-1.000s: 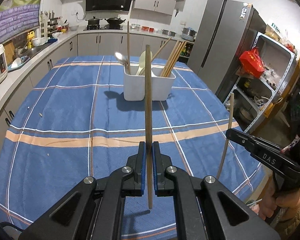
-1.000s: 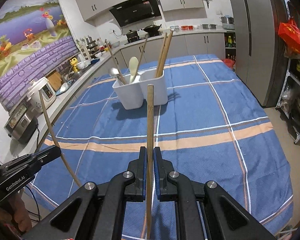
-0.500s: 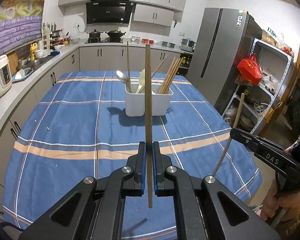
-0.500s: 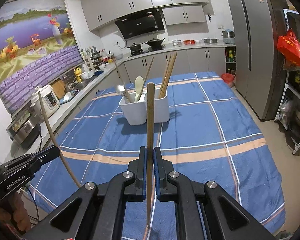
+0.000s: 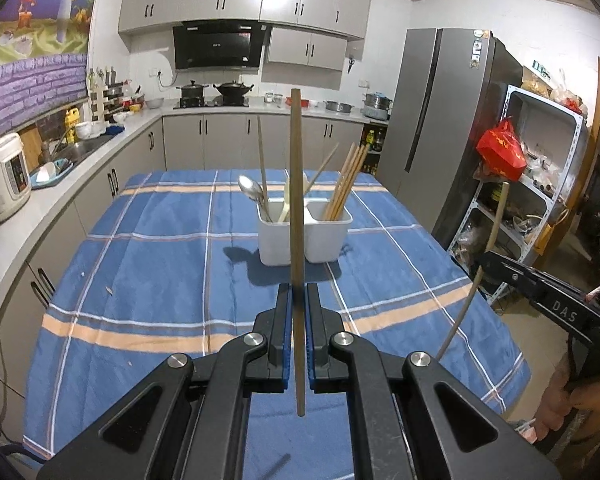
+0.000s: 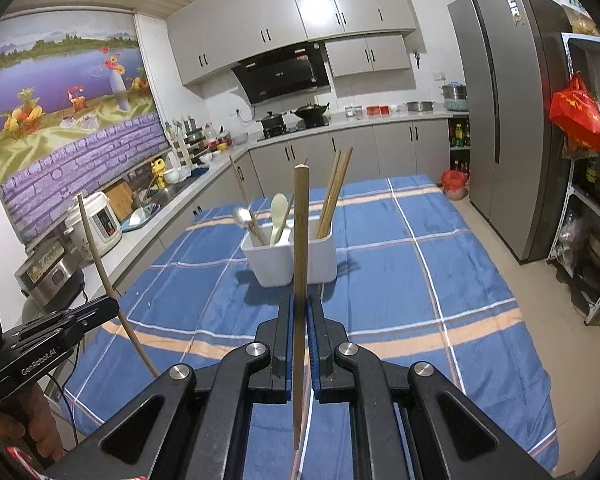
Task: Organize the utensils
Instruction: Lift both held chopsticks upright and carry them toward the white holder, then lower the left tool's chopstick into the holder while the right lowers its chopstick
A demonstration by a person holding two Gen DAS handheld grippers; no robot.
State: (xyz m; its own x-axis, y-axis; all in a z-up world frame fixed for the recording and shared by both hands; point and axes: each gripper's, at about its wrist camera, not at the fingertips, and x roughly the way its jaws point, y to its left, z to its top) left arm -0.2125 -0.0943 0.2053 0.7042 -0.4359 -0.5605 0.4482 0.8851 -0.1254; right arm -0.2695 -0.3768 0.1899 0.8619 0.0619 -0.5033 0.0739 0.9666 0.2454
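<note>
A white two-part utensil holder [image 5: 304, 236] [image 6: 290, 254] stands on the blue checked tablecloth [image 5: 160, 248]. Its left part holds a metal spoon [image 5: 250, 190] and a pale spoon. Its right part holds several wooden chopsticks [image 5: 346, 182]. My left gripper [image 5: 298, 292] is shut on one upright wooden chopstick [image 5: 296, 200], well short of the holder. My right gripper [image 6: 300, 300] is shut on another upright chopstick [image 6: 300, 232], also short of the holder. Each gripper shows in the other's view: the right one [image 5: 484, 258] and the left one [image 6: 112, 300].
A counter with a rice cooker [image 5: 4, 176] and a sink runs along the left. A hob with pots [image 5: 216, 92] is at the back. A grey fridge [image 5: 452, 128] and a metal shelf rack [image 5: 540, 184] with a red bag [image 5: 500, 152] stand on the right.
Both grippers have risen and pulled back from the table, each still holding its chopstick upright. The holder looks smaller and farther away.
</note>
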